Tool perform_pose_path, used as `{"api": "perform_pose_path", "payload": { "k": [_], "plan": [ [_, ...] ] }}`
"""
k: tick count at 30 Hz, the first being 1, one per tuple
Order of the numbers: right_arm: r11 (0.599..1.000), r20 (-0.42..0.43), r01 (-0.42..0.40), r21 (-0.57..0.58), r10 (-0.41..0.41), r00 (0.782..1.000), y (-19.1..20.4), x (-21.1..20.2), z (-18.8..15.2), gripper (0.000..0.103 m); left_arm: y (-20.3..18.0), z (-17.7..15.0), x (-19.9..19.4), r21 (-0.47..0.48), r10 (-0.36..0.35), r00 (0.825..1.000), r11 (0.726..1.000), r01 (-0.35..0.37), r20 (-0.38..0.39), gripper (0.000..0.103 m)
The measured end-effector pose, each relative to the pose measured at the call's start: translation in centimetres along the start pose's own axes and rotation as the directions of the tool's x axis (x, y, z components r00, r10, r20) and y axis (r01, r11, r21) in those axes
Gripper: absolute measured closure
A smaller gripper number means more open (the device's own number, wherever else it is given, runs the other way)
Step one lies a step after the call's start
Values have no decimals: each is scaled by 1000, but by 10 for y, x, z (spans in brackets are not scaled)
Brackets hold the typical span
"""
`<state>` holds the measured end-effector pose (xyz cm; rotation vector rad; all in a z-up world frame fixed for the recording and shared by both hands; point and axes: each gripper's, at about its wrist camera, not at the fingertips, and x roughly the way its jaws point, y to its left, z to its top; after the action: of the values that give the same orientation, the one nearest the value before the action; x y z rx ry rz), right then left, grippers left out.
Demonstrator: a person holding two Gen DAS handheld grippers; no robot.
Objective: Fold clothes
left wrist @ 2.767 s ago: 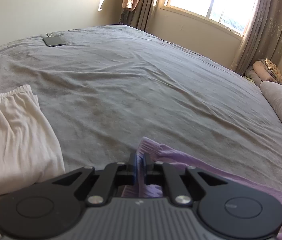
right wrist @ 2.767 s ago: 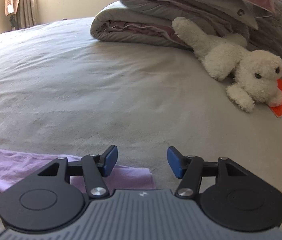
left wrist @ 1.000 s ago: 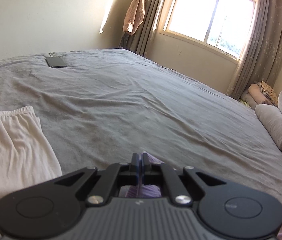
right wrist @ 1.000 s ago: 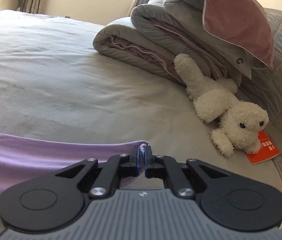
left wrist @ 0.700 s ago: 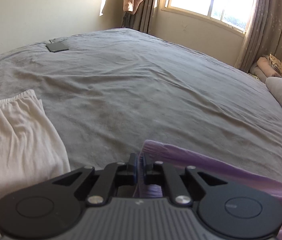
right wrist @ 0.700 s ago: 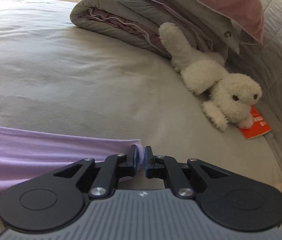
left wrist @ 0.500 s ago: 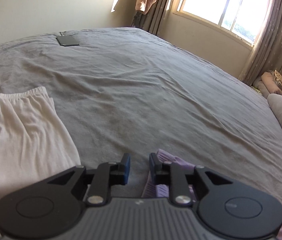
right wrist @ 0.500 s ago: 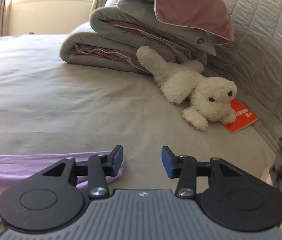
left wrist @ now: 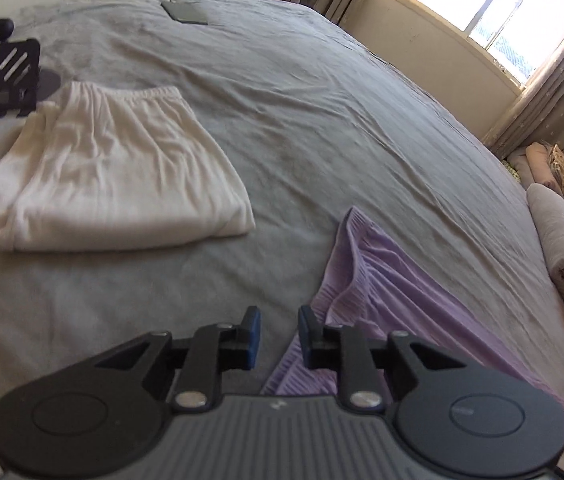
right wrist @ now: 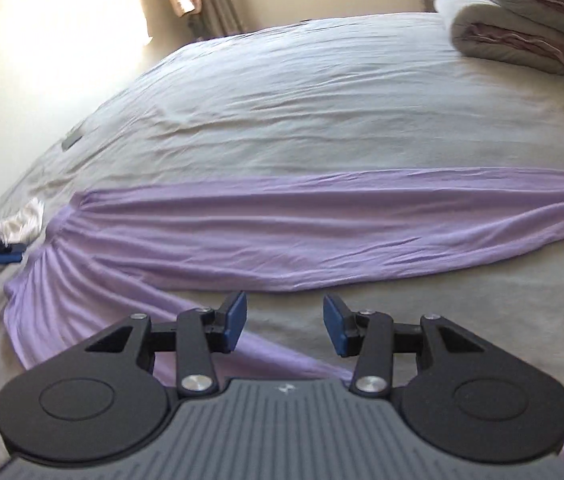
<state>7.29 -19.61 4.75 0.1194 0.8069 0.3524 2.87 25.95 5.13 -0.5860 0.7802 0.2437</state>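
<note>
Both hand-held grippers stand with jaws apart, having just opened, nothing between them: left hand-held gripper at lower centre, right hand-held gripper likewise. Long lilac ribbed-fabric garment lies stretched across the grey-sheeted bed; folded cream cotton garment sits at left.

Lilac ribbed garment, cream folded shorts, grey bedspread

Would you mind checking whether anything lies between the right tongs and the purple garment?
Nothing visible does. The right tongs hang open over bare sheet, with the purple garment spread flat just ahead of them.
</note>
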Motion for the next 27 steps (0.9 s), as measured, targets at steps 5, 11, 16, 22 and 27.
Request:
{"api": "perform_pose_path", "payload": {
  "k": [5,11,16,22,27],
  "plan": [
    [997,-19,-28,-74,26,999,23,26,-4,57,-9,-15,0,132,4,1000,991,0,-29,64],
    [980,-43,-5,-199,-3,999,44,28,-12,89,-22,-25,7,190,21,999,982,-11,-50,73],
    [968,-43,5,-251,-16,999,50,25,-17,94,-20,-24,1,232,27,999,973,-19,-30,99],
    [962,-57,-18,-273,3,998,57,21,-16,94,2,-14,-22,164,5,1000,986,-5,4,100],
    [959,-82,-29,-282,6,997,63,22,-19,90,2,-20,-15,209,47,999,977,-41,-24,100]
  ]
}}
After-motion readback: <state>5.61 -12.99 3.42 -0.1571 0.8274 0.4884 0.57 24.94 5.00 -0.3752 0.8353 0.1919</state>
